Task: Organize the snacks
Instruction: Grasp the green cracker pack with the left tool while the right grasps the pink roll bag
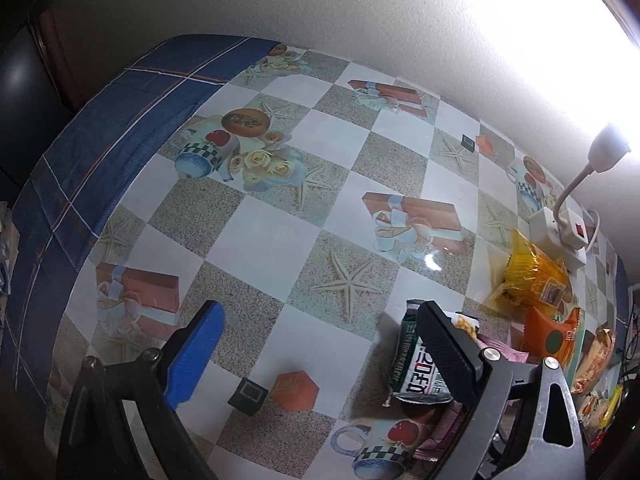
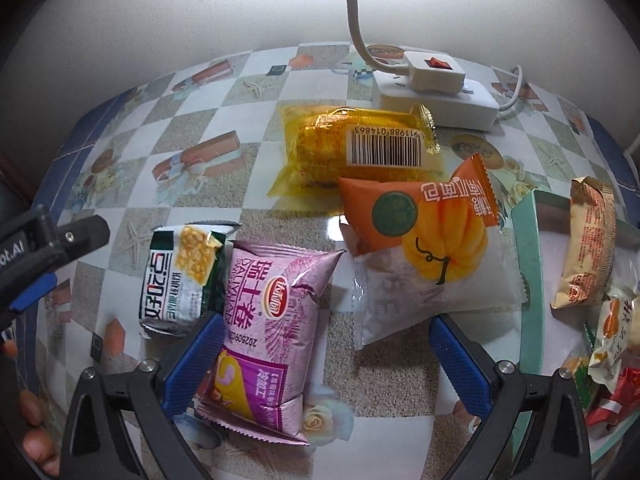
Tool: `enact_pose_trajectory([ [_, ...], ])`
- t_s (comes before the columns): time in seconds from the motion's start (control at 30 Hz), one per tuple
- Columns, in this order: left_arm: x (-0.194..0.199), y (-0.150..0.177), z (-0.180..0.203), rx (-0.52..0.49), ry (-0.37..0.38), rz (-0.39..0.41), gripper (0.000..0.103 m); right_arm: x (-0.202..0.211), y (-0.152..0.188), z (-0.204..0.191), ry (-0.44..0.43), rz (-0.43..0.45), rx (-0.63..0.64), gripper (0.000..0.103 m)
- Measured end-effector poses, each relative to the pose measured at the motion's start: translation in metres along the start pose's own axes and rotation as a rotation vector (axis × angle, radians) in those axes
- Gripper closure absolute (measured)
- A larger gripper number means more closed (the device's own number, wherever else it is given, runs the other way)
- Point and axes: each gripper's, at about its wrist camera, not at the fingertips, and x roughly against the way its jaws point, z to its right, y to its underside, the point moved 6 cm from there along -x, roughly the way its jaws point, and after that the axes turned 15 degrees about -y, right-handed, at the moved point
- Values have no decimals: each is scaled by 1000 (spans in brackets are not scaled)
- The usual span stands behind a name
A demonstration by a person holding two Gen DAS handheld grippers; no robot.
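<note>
Four snack packs are sitting loose on the checkered tablecloth (image 2: 256, 216) in my right wrist view, and a few more are already in the teal tray (image 2: 527, 240) out at 3 o'clock. My right gripper (image 2: 326, 354) has its jaws spread wide and isn't holding anything; the blue pad on its left finger is just about touching the edge of the pink pack (image 2: 272, 320), which lies mostly between the fingers down at 6 o'clock. Just beside that, at 9 o'clock from it, is the green and white corn pack (image 2: 180, 276), edges touching or nearly so. The orange pumpkin pack (image 2: 424, 240) is up at 1 o'clock from the pink one, and its top corner overlaps the yellow barcode pack (image 2: 352, 140) sitting at 12. Behind that at the back of the table is the white power strip (image 2: 436, 100) with the gooseneck lamp (image 2: 352, 0) plugged in, blasting glare onto the wall. My left gripper (image 1: 320, 354) is wide open too, nothing in it, hovering over bare cloth; from its camera the corn pack (image 1: 416, 364) is right up against the outside of its right finger, partly hidden behind it, so I can't tell if it's actually touching. Same camera catches the yellow pack (image 1: 532, 276) and orange pack (image 1: 548, 338) out around 3 o'clock.
</note>
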Motion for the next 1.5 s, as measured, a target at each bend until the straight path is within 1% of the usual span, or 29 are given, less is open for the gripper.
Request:
enact_pose_trajectory([
  [0.13,3,1,11,-14,35,0,6,5,-2,7,20,0,-1,1],
  [0.23,7,3,24,-41,46,5,6,8,-3,14,34,-3,-6,1],
  [0.3,10,5,35,-75,50,15,6,9,-3,16,23,-6,-17,1],
  [0.43,11,7,51,-122,65,22,6,9,-3,10,7,-10,3,8],
  [0.53,6,9,60,-145,62,11,6,6,-1,6,-10,-22,8,8],
  [0.6,4,10,62,-153,66,3,6,4,0,5,-12,-29,14,11],
  [0.63,2,10,64,-157,78,-4,6,3,0,4,-9,-33,18,14],
  [0.77,-3,14,69,-170,96,-26,6,-1,4,2,-13,-47,24,14],
  [0.9,-8,18,73,-192,76,-37,6,-4,6,2,-3,-59,34,16],
  [1.03,-12,17,70,-193,44,-33,6,-4,5,5,-2,-58,26,16],
  [1.13,-15,15,62,-168,53,-44,6,-3,4,8,-2,-56,21,16],
  [1.27,-17,12,53,-145,36,-44,6,-3,5,8,-1,-58,27,18],
  [1.5,-15,16,61,-164,45,-56,7,-5,5,4,10,-62,41,20],
])
